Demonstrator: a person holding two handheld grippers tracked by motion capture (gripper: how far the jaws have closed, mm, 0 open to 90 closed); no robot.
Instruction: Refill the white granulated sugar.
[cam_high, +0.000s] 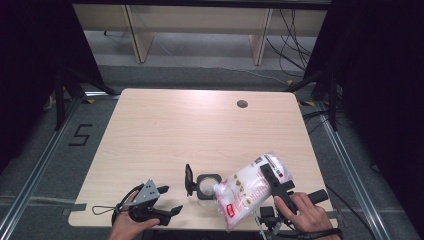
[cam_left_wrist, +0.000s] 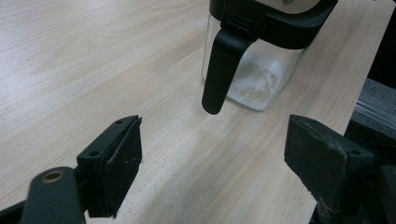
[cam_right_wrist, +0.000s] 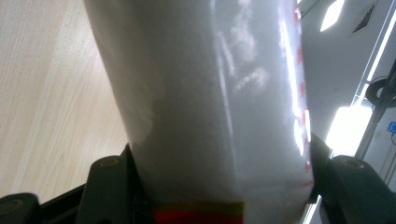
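**Bag tipped over jar, pour setup**

R gripper (cam_high: 274, 181) clamps a soft plastic bag (cam_high: 248, 186) of white granules across its body, jaws pressing on both sides in the right gripper view. Bag is tilted, low corner toward the jar (cam_high: 207, 186), prob so the contents run down into the opening. Can't tell if anything is flowing.

Jar sits on the table (cam_high: 200, 130) near the front edge, between the two hands, just beside the bag's low end. Lid (cam_high: 188, 180) is flipped up on the left side, looks like that keeps the mouth clear for the pour.

L gripper (cam_high: 159, 206) rests low at the front-left, jaws wide, nothing between them, near the jar but not touching. Prob on standby to steady it.

Looks: bag is white, glossy, w/ red print, bulging and saggy, so it'll deform under grip. Jar (cam_left_wrist: 254, 70) is clear glass, black collar + black flip lid (cam_left_wrist: 223, 70), thin layer of white stuff at the bottom.
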